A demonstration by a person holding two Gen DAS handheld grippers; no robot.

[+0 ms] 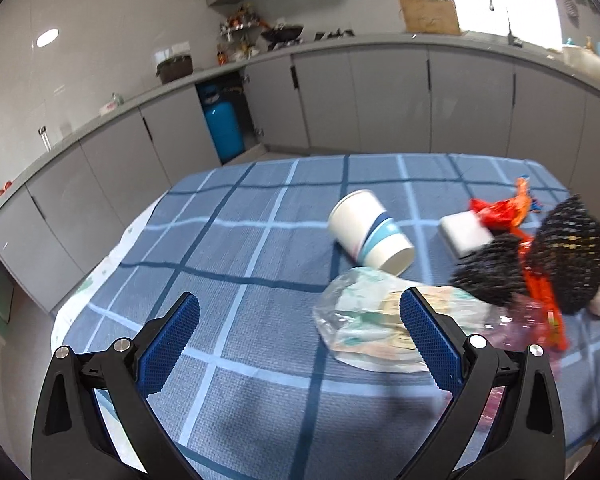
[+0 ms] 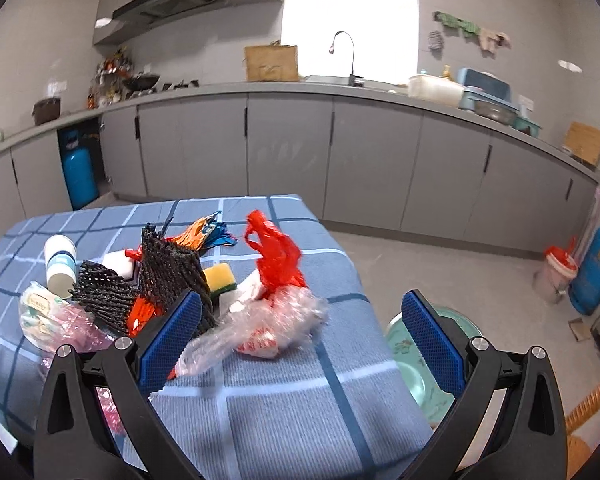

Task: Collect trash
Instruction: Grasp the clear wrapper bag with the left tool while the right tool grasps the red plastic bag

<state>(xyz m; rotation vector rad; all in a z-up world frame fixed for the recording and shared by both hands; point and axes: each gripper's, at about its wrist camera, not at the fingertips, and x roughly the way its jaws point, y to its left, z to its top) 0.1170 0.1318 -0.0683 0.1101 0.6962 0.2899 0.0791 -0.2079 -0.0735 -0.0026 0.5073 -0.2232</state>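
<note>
Trash pile on a blue checked table, both grippers empty above it.

In the right view the trash lies at 9 to 10 o'clock: black net [image 2: 168, 276], red bag [image 2: 276, 252], clear wrap [image 2: 268, 320], sponge [image 2: 219, 277], cup [image 2: 61, 264]. The right gripper [image 2: 300, 332] has fingers spread wide, holding nothing. The left gripper [image 1: 300, 332] is likewise spread, a clear packet [image 1: 364, 320] at its 2 o'clock finger, on the table [image 1: 240, 240].

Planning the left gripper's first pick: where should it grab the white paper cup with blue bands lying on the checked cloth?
Probably pinch the white paper cup with blue bands across its side wall from above: it lies tipped over, and both jaws of the left gripper stand wide apart.
</note>
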